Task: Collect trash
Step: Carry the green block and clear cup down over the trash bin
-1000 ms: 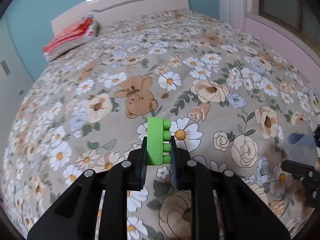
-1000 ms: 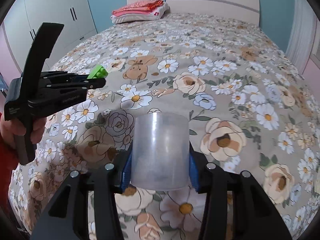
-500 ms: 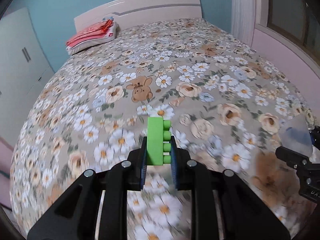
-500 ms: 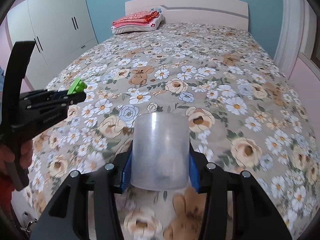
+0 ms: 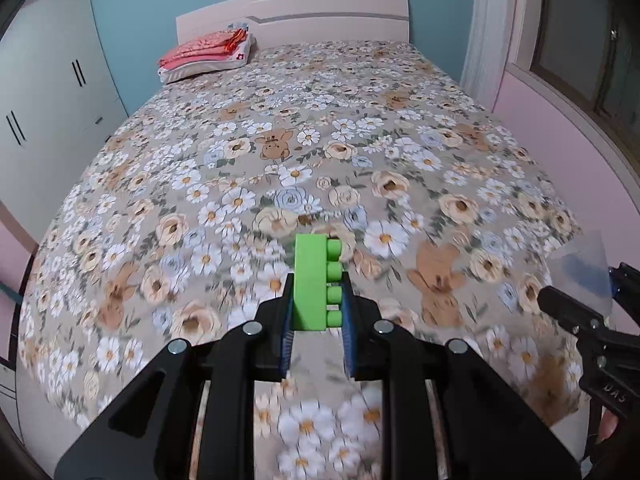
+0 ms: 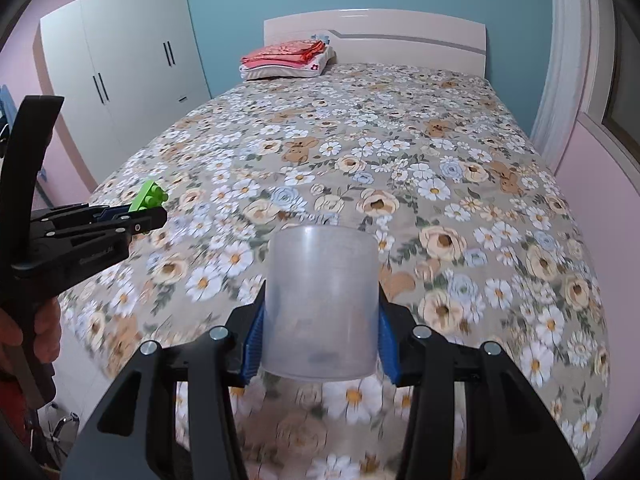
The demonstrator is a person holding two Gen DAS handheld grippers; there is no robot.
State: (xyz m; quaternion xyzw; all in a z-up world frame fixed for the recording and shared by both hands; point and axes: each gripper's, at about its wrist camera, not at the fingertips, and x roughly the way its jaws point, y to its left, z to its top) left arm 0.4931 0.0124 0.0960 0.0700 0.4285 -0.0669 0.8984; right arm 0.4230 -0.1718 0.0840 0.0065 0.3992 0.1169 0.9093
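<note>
My left gripper (image 5: 316, 308) is shut on a green toy brick (image 5: 314, 282), held upright in the air above the foot of the bed. The brick also shows in the right wrist view (image 6: 150, 195), at the tip of the left gripper (image 6: 140, 216). My right gripper (image 6: 320, 320) is shut on a translucent plastic cup (image 6: 322, 300), held upright above the bed's foot. The cup (image 5: 584, 270) and the right gripper (image 5: 576, 312) show at the right edge of the left wrist view.
The bed (image 5: 320, 152) has a floral sheet and a pale headboard (image 6: 376, 36). Folded red and pink bedding on a pillow (image 6: 288, 58) lies at the head. White wardrobes (image 6: 120, 60) stand on the left. A pink wall and window (image 5: 580, 80) are on the right.
Both grippers have pulled back and risen away from the bed, with the brick and the cup still held. Far more of the bed and room shows now.
</note>
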